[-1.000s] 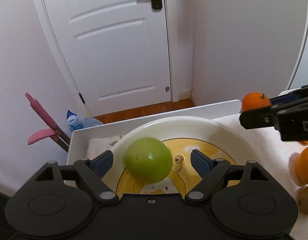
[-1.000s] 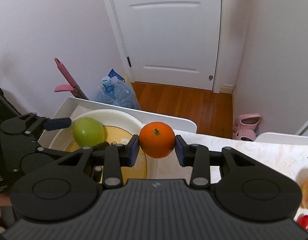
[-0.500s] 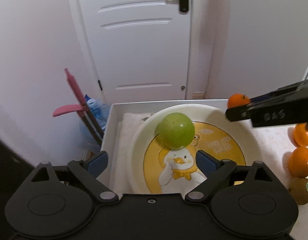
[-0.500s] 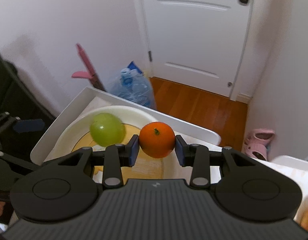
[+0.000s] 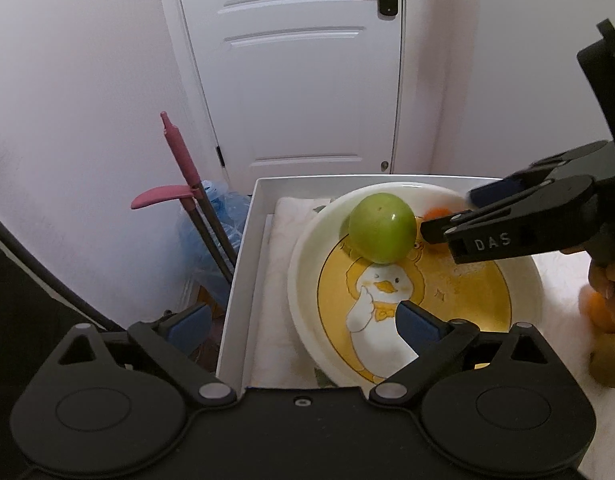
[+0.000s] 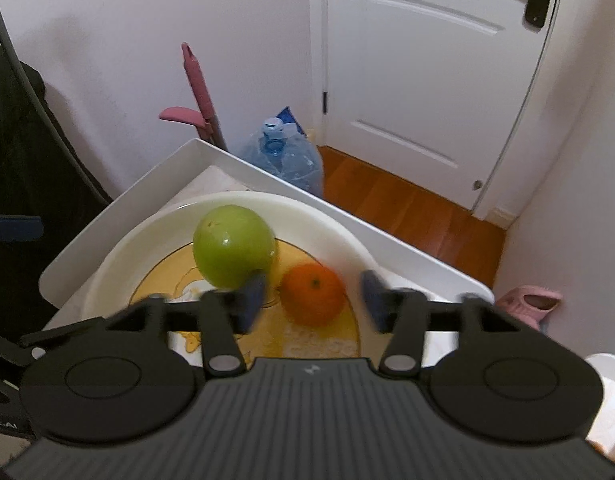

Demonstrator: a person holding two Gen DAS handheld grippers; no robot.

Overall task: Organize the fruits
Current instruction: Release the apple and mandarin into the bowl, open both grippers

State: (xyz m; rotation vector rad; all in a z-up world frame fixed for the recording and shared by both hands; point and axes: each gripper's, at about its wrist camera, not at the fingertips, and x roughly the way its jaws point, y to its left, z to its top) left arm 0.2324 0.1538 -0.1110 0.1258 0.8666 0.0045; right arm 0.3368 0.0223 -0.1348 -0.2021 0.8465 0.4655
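The right gripper (image 6: 311,300) stands with its jaws spread wide; the orange (image 6: 313,294) sits loose between its blue pads, touching neither, on the duck-print plate (image 6: 119,248). The green apple (image 6: 233,246) lies just ahead and left of it. The left gripper (image 5: 303,326) is also wide and holds nothing; the apple (image 5: 381,228) rests well ahead of its right pad (image 5: 419,326), inside the white tray (image 5: 243,264).

Glossy green apple (image 6: 233,251) on a smooth glazed plate (image 6: 147,236); matt dimpled orange (image 6: 313,294).

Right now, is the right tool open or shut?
Open: the right tool has blue pads spread clear of the orange, which lies in the bowl.
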